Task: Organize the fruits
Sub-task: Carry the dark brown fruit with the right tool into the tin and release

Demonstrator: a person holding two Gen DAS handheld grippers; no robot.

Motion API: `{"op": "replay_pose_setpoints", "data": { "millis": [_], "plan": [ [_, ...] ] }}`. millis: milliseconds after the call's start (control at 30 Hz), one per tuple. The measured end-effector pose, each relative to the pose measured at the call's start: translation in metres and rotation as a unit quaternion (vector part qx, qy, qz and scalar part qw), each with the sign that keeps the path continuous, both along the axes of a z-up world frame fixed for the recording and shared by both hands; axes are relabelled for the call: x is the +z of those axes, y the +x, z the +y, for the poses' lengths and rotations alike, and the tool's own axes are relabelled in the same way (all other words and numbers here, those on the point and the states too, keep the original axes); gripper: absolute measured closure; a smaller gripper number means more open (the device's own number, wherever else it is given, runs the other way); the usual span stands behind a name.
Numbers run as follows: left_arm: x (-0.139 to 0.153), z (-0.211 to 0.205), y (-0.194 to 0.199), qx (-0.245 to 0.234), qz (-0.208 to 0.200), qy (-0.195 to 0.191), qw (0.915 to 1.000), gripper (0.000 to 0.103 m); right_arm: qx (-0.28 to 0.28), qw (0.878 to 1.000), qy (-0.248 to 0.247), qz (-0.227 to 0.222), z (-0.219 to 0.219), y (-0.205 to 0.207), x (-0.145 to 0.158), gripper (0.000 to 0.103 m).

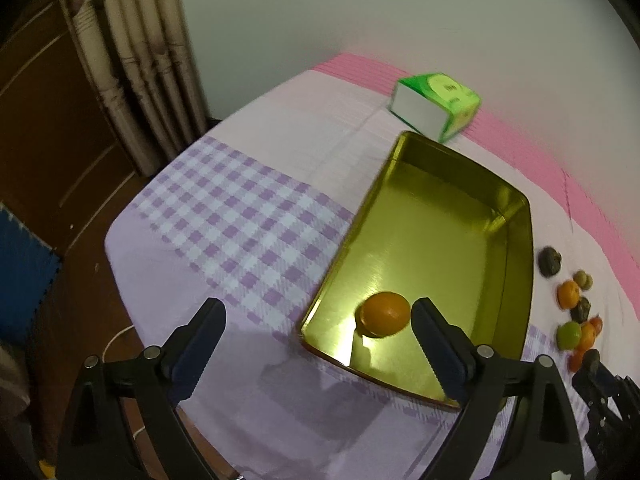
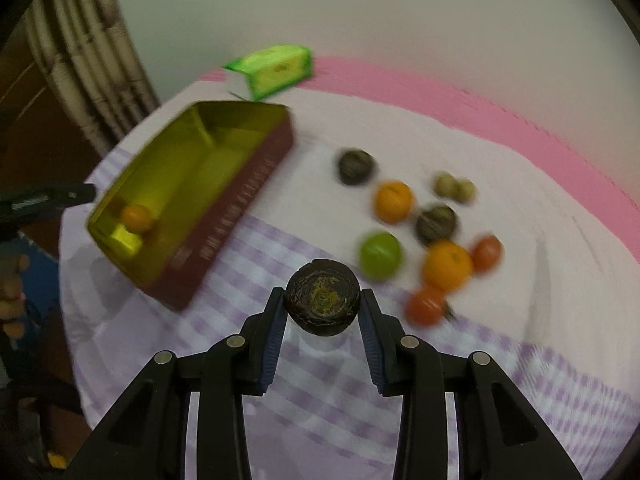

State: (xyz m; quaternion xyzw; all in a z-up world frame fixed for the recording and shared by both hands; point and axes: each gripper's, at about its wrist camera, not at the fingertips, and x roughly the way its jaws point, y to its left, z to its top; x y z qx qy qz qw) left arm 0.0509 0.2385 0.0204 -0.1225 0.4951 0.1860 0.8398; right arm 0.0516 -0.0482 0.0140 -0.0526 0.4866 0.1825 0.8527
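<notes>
Dark wrinkled fruit [image 2: 322, 297], low in the centre of the right wrist view, is pinched between the two fingers of the right gripper [image 2: 322, 300], whose pads press its sides; it hangs clear of the checked cloth [image 2: 320, 380]. Only the tips hold it, on a round, ridged skin, so a jolt or tilt on the way across could let it roll out and drop onto the cloth or off the table edge.

Tin [image 2: 192, 184], upper left of that view, has a gold inside and a dark red outer wall. One orange [image 2: 137, 218] lies in its near corner. A fruit released from too high may bounce on the bare metal, or strike the orange and send it rolling.

Left gripper [image 1: 318, 308], in the left wrist view, has its fingers spread wide with nothing between them. One finger stands over the tin beside the orange [image 1: 385, 314], so the two grippers could collide at the tin [image 1: 516, 280].

Remaining fruits [image 2: 424, 224], right of centre, lie close together on the cloth, several touching; picking one may nudge its neighbours. Green box [image 2: 276, 70] stands beyond the tin.
</notes>
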Motion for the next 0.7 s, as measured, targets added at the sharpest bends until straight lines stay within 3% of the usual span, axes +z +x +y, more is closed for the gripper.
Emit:
{"op": "replay_pose_setpoints", "data": {
  "millis": [300, 700],
  "plan": [
    [0.002, 0.020, -0.005, 0.055, -0.004, 0.006, 0.9985, 0.010, 0.076, 0.997, 0.016, -0.005, 0.076, 0.020, 0.010, 0.066],
    [-0.002, 0.030, -0.004, 0.073, 0.003, -0.008, 0.9973, 0.010, 0.131, 0.991, 0.001, 0.020, 0.140, 0.033, -0.015, 0.066]
  ]
}}
